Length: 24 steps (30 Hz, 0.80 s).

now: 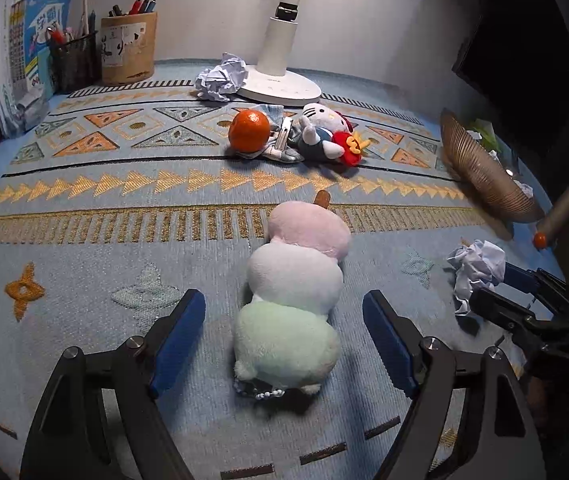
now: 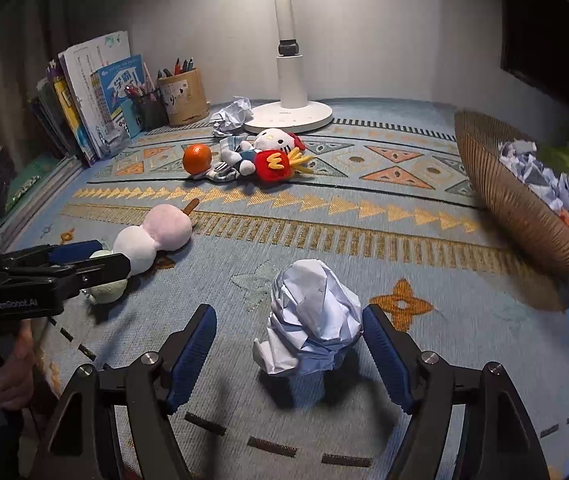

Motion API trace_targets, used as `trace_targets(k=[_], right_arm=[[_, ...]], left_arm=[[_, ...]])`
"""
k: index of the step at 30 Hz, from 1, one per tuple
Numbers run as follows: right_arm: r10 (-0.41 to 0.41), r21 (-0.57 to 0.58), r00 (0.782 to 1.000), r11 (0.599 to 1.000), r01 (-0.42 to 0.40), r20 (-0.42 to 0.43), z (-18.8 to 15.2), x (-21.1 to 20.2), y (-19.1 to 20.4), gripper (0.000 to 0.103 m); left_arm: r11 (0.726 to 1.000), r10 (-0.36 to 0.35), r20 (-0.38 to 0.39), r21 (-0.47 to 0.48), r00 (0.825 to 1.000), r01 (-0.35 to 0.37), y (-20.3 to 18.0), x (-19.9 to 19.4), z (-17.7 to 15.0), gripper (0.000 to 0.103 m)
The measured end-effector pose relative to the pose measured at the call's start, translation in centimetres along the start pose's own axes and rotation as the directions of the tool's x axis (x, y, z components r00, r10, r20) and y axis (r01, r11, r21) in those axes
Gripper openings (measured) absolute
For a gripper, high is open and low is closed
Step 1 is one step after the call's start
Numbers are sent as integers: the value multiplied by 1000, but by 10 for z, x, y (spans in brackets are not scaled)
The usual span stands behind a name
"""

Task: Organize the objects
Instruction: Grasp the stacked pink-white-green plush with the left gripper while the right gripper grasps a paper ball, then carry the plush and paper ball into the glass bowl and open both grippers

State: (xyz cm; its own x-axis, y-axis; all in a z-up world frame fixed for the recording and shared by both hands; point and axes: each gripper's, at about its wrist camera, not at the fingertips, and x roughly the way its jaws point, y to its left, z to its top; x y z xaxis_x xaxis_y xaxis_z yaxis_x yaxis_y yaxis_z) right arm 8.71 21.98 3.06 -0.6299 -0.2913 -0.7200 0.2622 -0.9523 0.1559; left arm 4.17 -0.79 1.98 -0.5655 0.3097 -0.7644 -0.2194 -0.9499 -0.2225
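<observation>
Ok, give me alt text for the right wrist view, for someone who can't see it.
An open right hand-held gripper straddles a paper ball on a patterned cloth, pads not touching it. To the left, the left hand-held gripper is at a three-ball plush. Behind lie an orange, a cat plush, a lamp and a basket of paper.

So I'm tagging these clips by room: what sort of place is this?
Most likely a home study desk: a desk lamp stands at the back, books lean at the wall beside pen pots, and a patterned cloth covers the top, strewn with plush toys and crumpled paper.
</observation>
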Motion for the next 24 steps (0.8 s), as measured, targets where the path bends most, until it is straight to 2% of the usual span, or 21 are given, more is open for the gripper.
trace_targets(k=[3, 6, 7, 9, 11, 14, 16, 17, 19, 20, 24], right_arm=[[49, 89, 999, 995, -48, -8, -1, 3, -14, 75], [42, 112, 999, 993, -39, -17, -2, 6, -18, 75], [45, 113, 999, 993, -42, -19, -3, 5, -18, 75], [52, 118, 998, 992, -49, -24, -5, 6, -18, 75], [51, 122, 998, 991, -49, -21, -7, 6, -18, 75], [52, 150, 999, 987, -52, 4, -7, 4, -22, 75], [72, 172, 997, 982, -72, 9, -6, 5, -25, 69], [84, 182, 996, 980, -83, 5, -6, 8, -25, 63], [61, 175, 998, 983, -62, 10, -7, 9, -21, 57], [60, 168, 998, 984, -61, 12, -7, 9, -19, 45], [52, 138, 997, 989, -61, 65, -4, -6, -13, 44]], left_arm=[[998, 39, -34, 44, 999, -37, -8, 12, 2, 80], [993, 65, -27, 104, 997, -62, -19, 16, 0, 78], [991, 71, -21, 116, 997, -68, -22, 16, 0, 74], [986, 88, -7, 141, 996, -86, -26, 17, 0, 46], [985, 94, -4, 144, 996, -92, -27, 16, 0, 45], [995, 38, -6, 90, 999, -37, -21, 13, 2, 44], [998, -1, -5, 65, 1000, 2, -21, 11, 3, 44], [998, -13, -6, 62, 1000, 13, -23, 11, 3, 44], [998, -21, -8, 66, 1000, 21, -29, 10, 2, 44], [997, -25, -5, 71, 1000, 26, -32, 9, 2, 44], [994, -57, 13, 90, 998, 56, -46, 1, 6, 44]])
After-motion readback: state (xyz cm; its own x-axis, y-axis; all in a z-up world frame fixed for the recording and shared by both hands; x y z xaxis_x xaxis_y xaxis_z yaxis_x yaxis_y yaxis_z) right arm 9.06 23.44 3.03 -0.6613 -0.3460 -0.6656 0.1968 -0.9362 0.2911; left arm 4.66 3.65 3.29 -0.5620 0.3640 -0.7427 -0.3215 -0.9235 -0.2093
